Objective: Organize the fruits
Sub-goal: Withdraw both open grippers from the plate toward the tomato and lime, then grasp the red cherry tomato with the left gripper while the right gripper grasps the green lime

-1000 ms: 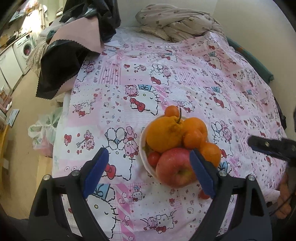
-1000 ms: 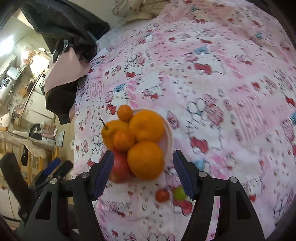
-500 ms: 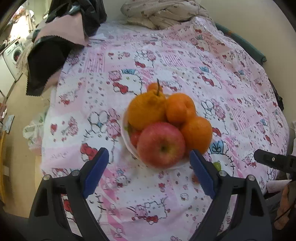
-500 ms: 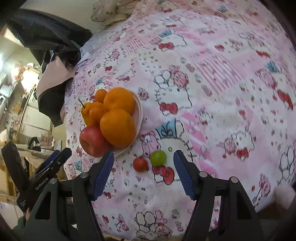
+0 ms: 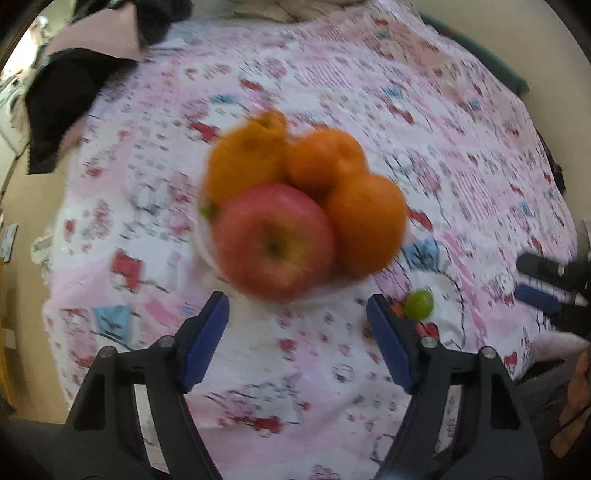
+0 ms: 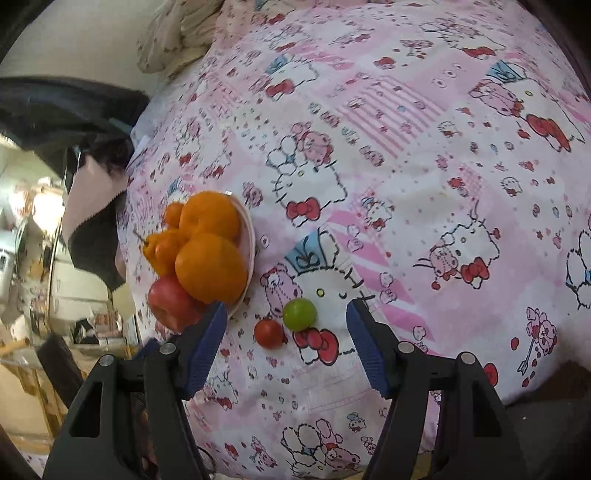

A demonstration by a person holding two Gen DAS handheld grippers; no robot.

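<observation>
A white bowl (image 6: 251, 240) on the pink cartoon-print cloth (image 6: 406, 147) is heaped with a red apple (image 5: 273, 247), several oranges (image 5: 365, 225) and a knobbly citrus (image 5: 247, 162). Beside the bowl lie a small green fruit (image 6: 300, 314) and a small red tomato (image 6: 269, 333). My left gripper (image 5: 295, 301) hovers just short of the apple; its jaws are closing with nothing between the pads. My right gripper (image 6: 286, 310) stands open over the two loose fruits, which lie in the gap between its fingertips without touching the pads. The left wrist view is blurred.
A dark garment with pink lining (image 5: 74, 96) hangs over the cloth's far left edge. Crumpled beige fabric (image 6: 177, 33) lies at the back. The cloth drops off at the near edge (image 6: 480, 398). A cluttered room (image 6: 37, 258) shows at the left.
Both grippers have sunk closer to the fruit. The left jaws have narrowed. The right gripper has swung off the bowl, and the green fruit and tomato now lie between its fingers.
</observation>
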